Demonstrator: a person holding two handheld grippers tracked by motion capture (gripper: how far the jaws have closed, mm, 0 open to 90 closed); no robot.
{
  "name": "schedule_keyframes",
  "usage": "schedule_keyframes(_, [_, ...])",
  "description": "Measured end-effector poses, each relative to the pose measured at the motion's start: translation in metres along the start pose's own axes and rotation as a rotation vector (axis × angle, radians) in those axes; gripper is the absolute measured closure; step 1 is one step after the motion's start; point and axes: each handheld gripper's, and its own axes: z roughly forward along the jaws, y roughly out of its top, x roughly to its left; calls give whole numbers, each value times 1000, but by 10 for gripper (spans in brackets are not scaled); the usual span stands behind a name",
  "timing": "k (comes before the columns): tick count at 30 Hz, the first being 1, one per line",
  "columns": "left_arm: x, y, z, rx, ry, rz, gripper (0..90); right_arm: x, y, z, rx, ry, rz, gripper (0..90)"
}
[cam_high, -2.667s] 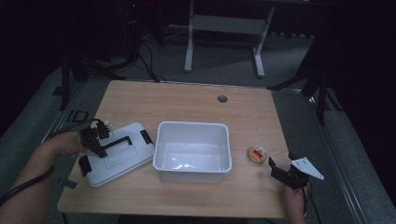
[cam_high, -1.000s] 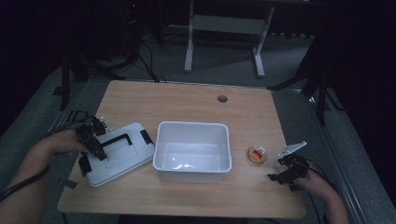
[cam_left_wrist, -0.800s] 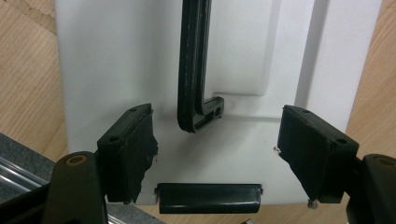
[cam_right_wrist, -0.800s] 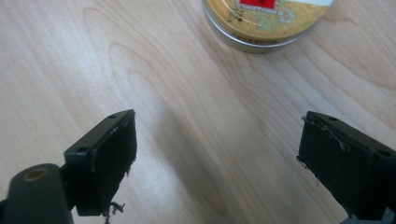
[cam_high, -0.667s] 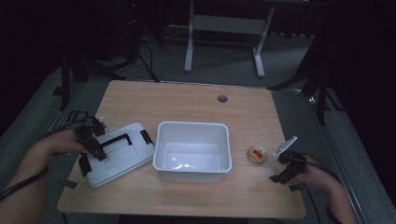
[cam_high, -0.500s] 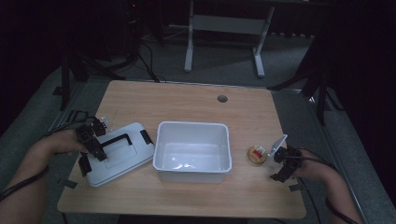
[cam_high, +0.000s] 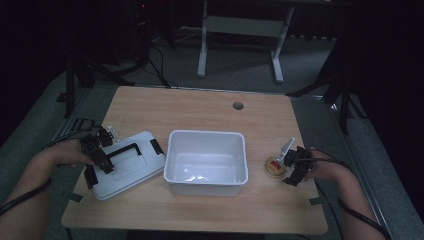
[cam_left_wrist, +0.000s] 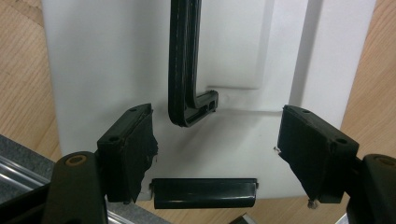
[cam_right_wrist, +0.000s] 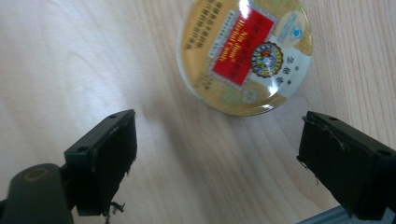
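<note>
On the right part of the desk (cam_high: 210, 115), a small round tin (cam_high: 274, 166) with a red and gold label lies flat on the wood, just right of the white tub (cam_high: 207, 165) and well clear of the desk's right edge. The right claw (cam_high: 292, 170) hovers just beside it on its right. From the right gripper view the tin (cam_right_wrist: 245, 55) sits ahead of the right claw (cam_right_wrist: 224, 161), beyond the fingertips and a little toward the right jaw, not between the jaws. Those jaws stand wide apart and hold nothing; bare wood shows between them.

Toward the left edge, the white lid (cam_high: 127, 165) lies flat and turned at an angle, its near corner close to the front left of the desk and its right corner just beside the tub. The left claw (cam_high: 99, 156) is over the lid's left part, by the end of the black handle (cam_high: 123, 151). From the left gripper view the left claw (cam_left_wrist: 217, 147) is spread wide, gripping nothing; the handle's bent end (cam_left_wrist: 189, 98) reaches down toward the gap between the jaws without touching either, and a black latch (cam_left_wrist: 204, 193) on the lid's edge lies low between them. Whether the jaw tips touch the lid's surface I cannot tell.

Open wood stretches behind the tub up to a small round hole (cam_high: 238, 106) near the far edge, and a strip of free desk runs along the front.
</note>
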Motion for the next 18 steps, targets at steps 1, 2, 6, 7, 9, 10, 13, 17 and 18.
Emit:
schedule_keyframes(1, [0,0,0,1,-1,0,269,-2,1,2,13,3,0,112])
schedule_keyframes(2, [-1,1,0,1,0,2,268,-4,3,3,22,2,-6,112])
schedule_keyframes(6, [-1,2,0,-2,2,7,267,-11,8,8,36,18,-11,113])
schedule_keyframes(7, [-1,2,0,-1,-1,6,267,-12,10,9,41,21,-8,114])
schedule_keyframes(9, [-1,3,0,3,2,12,267,-14,15,10,34,27,-11,113])
schedule_keyframes(10, [-1,3,0,1,0,11,267,-14,17,11,32,29,-11,113])
schedule_keyframes(13, [-1,3,1,6,2,11,267,-15,24,15,38,33,-17,113])
schedule_keyframes(17, [-1,3,0,6,3,11,267,-17,29,20,38,35,-26,112])
schedule_keyframes(18, [-1,3,0,7,3,11,267,-17,29,21,39,34,-25,112])
